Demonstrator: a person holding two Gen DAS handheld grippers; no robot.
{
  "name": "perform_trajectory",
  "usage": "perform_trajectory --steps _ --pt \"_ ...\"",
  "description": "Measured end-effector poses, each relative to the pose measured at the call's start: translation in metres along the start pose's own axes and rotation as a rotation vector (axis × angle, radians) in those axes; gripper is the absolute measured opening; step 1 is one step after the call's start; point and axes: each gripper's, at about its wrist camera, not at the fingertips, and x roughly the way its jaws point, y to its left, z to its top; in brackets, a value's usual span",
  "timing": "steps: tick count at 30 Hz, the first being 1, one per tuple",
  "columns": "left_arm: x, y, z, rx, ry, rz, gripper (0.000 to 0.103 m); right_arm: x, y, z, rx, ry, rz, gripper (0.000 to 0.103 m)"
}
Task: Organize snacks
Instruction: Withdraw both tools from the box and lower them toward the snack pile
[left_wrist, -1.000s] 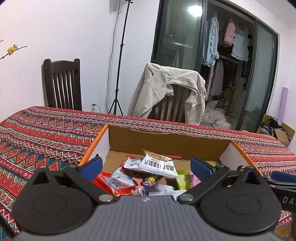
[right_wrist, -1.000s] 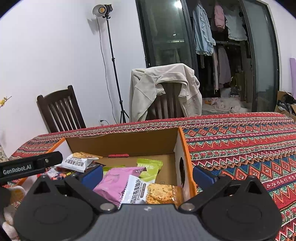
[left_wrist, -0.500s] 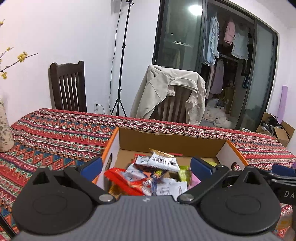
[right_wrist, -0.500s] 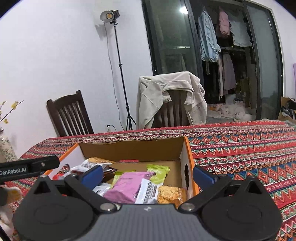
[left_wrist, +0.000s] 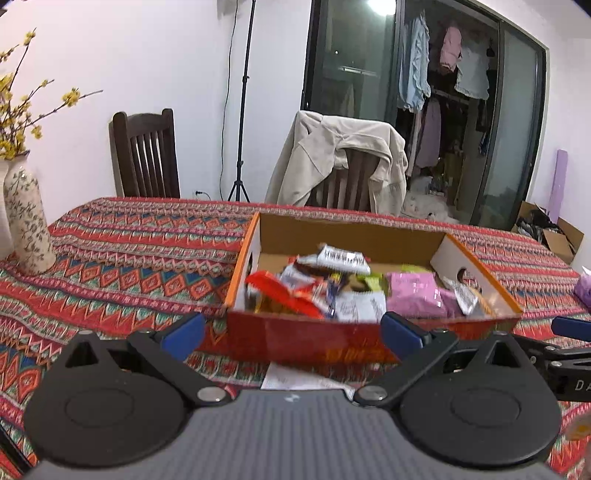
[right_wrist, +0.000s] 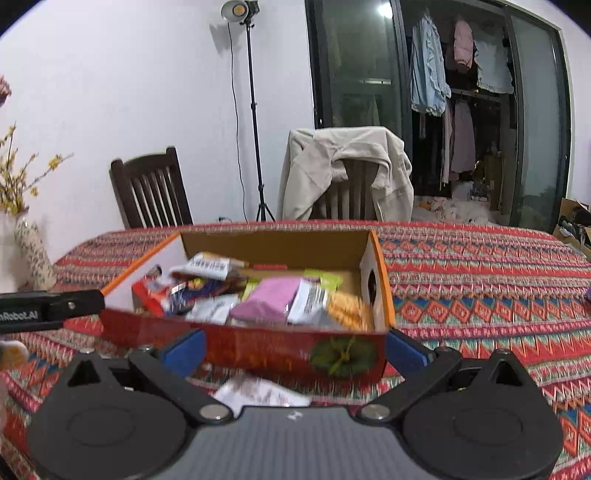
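Observation:
An open cardboard box with a red front wall and orange rims stands on the patterned tablecloth. Several snack packets fill it: a pink packet, a red packet and a white barcode packet. My left gripper is open just in front of the box's front wall, holding nothing. In the right wrist view the same box shows the pink packet and an orange cracker packet. My right gripper is also open and empty before the front wall.
A white paper or packet lies on the cloth between the box and the grippers. A patterned vase with yellow flowers stands at the table's left. Two chairs stand behind the table, one draped with a beige jacket. Something purple lies at the right edge.
Both grippers have drawn back from over the box toward the table's near side, so its red front wall now shows. Both stay open and empty.

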Motion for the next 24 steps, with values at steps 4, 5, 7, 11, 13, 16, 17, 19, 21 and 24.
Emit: perform_trajectory --steps 4,5,7,11,13,16,17,19,21,24 --pt "-0.006 0.012 -0.017 0.001 0.015 -0.003 0.103 -0.001 0.004 -0.015 -0.008 0.041 -0.009 0.103" --pt "-0.006 0.014 -0.020 0.004 0.023 -0.003 0.103 0.000 0.005 -0.019 -0.008 0.055 -0.012 0.103" --pt "-0.003 0.020 -0.027 0.005 0.041 0.002 0.103 0.005 0.007 -0.025 -0.007 0.082 -0.021 0.103" --pt "0.000 0.035 -0.038 -0.016 0.036 0.010 0.103 0.017 0.015 -0.034 -0.017 0.128 -0.027 0.103" --pt "0.003 0.042 -0.041 -0.037 0.042 0.002 0.103 0.025 0.021 -0.036 -0.017 0.158 -0.024 0.103" --pt "0.009 0.049 -0.044 -0.062 0.047 0.001 0.103 0.039 0.029 -0.033 -0.027 0.187 -0.053 0.103" --pt "0.011 0.051 -0.044 -0.067 0.051 0.001 0.103 0.045 0.031 -0.031 -0.021 0.197 -0.057 0.103" --pt "0.014 0.055 -0.046 -0.083 0.059 -0.005 0.103 0.056 0.034 -0.028 -0.002 0.216 -0.062 0.103" --pt "0.015 0.058 -0.047 -0.099 0.058 -0.001 0.103 0.067 0.036 -0.025 0.018 0.230 -0.083 0.103" --pt "0.016 0.064 -0.049 -0.128 0.058 0.000 0.103 0.084 0.041 -0.026 0.030 0.258 -0.098 0.103"
